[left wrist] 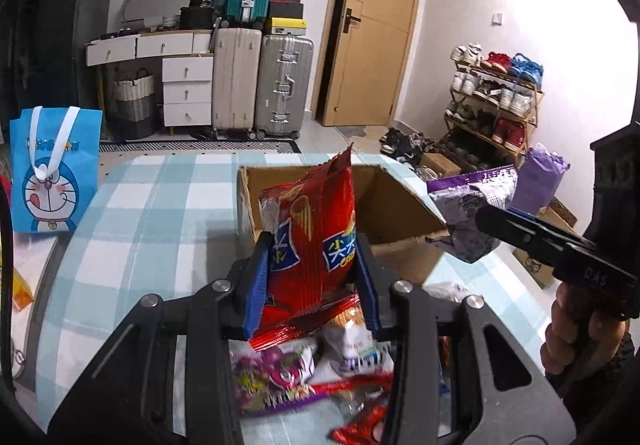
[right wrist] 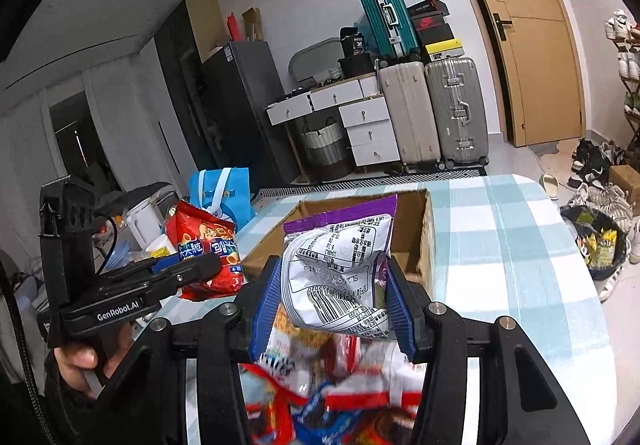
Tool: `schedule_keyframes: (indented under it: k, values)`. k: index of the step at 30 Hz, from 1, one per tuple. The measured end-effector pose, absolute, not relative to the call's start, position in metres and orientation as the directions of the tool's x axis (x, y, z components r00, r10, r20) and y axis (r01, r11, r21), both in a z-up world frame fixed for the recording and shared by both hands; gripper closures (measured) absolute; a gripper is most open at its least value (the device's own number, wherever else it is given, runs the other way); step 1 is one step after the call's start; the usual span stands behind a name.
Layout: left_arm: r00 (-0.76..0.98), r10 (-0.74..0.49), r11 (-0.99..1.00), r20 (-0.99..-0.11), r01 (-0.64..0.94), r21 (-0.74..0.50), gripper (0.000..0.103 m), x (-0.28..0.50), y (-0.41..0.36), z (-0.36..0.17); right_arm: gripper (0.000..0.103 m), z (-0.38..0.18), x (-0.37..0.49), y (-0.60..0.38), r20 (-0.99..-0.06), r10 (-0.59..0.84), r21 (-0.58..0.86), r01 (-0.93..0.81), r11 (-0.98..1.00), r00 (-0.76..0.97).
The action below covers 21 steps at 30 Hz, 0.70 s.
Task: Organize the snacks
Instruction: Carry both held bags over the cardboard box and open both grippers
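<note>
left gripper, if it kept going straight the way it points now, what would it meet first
Probably the open cardboard box. The left gripper, shut on the red snack bag, points slightly downward at it across the checked tablecloth. The bag's top would likely meet the box's near wall or opening first, though depth is unclear.

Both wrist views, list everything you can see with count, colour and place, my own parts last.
red snack bag: one, red with blue label, clamped in left tongs, off the table
purple snack bag: one, purple and white, clamped in right tongs
cardboard box: one, brown, open, on the table ahead
snack pile: several, mixed colours, blurred, below the tongs
tablecloth: one, teal and white check
cartoon bag: one, blue, table's left edge
suitcases: three, teal, cream, silver, far wall
door: one, tan, shut
shoe rack: one, wooden, full, right wall
left tongs: black, blue pads
right tongs: black, blue pads
</note>
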<state>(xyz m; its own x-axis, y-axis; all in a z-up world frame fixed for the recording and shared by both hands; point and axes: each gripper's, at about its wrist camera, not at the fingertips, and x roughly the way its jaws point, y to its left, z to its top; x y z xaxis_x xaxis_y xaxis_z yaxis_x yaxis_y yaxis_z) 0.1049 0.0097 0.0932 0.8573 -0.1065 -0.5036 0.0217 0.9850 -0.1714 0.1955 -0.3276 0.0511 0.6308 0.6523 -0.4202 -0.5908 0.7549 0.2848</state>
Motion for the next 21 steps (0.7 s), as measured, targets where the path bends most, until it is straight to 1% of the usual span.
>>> schedule_keyframes:
  k: [8, 13, 21]
  values:
    - [0.858, -0.085, 0.984, -0.506, -0.008, -0.179, 0.067, 0.142, 0.018, 0.095, 0.053, 0.057, 0.227, -0.319, -0.413, 0.657, 0.288, -0.593, 0.752, 0.631]
    - [0.858, -0.091, 0.98, -0.506, -0.013, -0.197, 0.067, 0.165, 0.022, 0.091, 0.053, 0.051, 0.245, -0.313, -0.437, 0.653, 0.303, -0.582, 0.754, 0.619]
    - [0.845, -0.082, 0.988, -0.529, -0.001, -0.155, 0.067, 0.198, 0.011, 0.077, 0.053, 0.038, 0.271, -0.304, -0.47, 0.642, 0.312, -0.567, 0.762, 0.605]
